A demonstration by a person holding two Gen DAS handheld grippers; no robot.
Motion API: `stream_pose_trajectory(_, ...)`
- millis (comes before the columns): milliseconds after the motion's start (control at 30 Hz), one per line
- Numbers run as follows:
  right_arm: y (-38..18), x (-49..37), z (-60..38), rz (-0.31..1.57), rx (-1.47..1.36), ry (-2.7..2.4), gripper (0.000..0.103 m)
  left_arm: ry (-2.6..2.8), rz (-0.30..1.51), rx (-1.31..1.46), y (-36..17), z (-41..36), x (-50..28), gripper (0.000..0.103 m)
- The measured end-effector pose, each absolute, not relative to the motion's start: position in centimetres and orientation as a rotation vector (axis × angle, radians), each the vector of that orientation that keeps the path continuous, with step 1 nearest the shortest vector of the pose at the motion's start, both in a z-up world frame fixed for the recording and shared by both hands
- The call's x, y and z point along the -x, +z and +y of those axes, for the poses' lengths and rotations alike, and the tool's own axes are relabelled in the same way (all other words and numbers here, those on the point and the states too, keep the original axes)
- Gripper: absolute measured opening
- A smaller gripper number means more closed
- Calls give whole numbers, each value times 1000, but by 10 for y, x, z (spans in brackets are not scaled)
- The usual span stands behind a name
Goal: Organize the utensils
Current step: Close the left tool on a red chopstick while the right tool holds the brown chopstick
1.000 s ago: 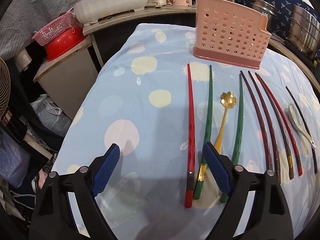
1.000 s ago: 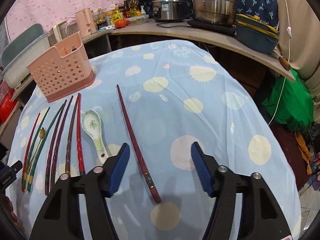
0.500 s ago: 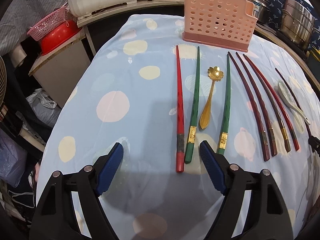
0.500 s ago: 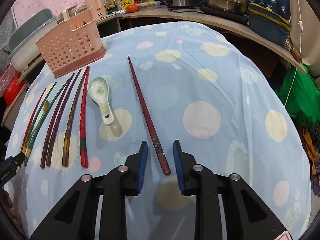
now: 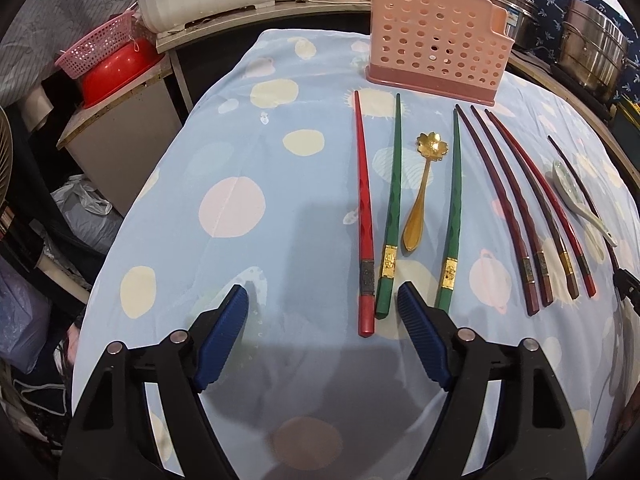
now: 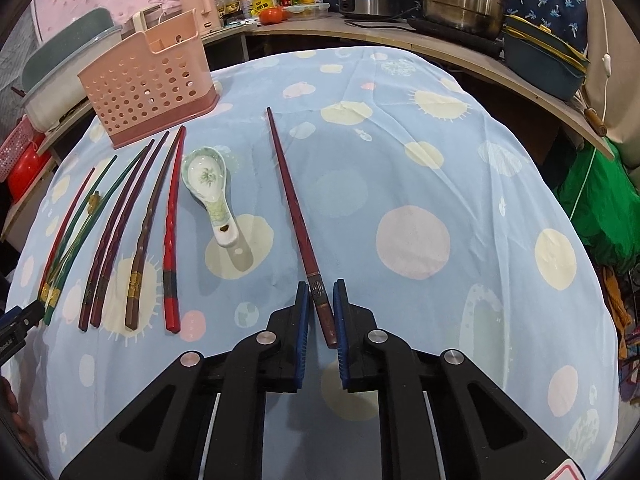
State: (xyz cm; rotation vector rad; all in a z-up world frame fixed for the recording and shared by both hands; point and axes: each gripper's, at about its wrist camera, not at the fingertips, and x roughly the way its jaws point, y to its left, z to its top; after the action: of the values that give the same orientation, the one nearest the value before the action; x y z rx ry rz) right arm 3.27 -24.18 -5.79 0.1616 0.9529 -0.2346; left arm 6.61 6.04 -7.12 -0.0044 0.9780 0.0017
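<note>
Because its thick banded end lies nearest the table edge, the dark red chopstick (image 6: 298, 220) is taken there by the right gripper (image 6: 320, 312), whose jaws are closing narrowly about it; whether both pads already press on the wood cannot be told for certain, since a thin gap seems to show on one side. It lies alone on the spotted blue tablecloth (image 6: 420, 160), right of the ceramic spoon (image 6: 210, 196), apart from the others, and is probably meant for the pink perforated holder (image 6: 148, 84) at the far end.

Over on the other side, the left gripper (image 5: 322, 340) is held wide, its jaws closing slowly with nothing but cloth between them; the butt ends of the red chopstick (image 5: 365, 232) and a green chopstick (image 5: 390, 216) lie just ahead, so one of these is judged to be its target. A gold flower spoon (image 5: 422, 192) lies between the two green sticks.

Inside the holder nothing can be made out. Both hands are hidden behind the grippers.
</note>
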Motion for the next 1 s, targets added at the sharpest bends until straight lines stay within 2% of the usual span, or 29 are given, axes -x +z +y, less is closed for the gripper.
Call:
stream_pose_trajectory(133, -58, -33, -240, 950, -163, -223, 10, -4, 972, 10, -70, 64, -70, 62)
stream_pose_trajectory(467, -57, -33, -240, 953, -170, -223, 10, -6, 963, 52, -68, 72, -78, 62)
stream_pose_trajectory(667, -57, -33, -240, 953, -170, -224, 10, 9, 969, 37, -70, 75, -81, 49)
stream_pose_trajectory(833, -57, -32, -240, 954, -172, -221, 9, 18, 951, -8, -72, 70, -77, 47)
stream_pose_trajectory(933, -58, -31, -237, 951, -168, -218, 9, 5, 943, -10, -72, 69, -74, 38)
stream_pose_trajectory(1000, -58, -30, -236, 950, -168, -215, 9, -17, 939, -14, -71, 66, -71, 21)
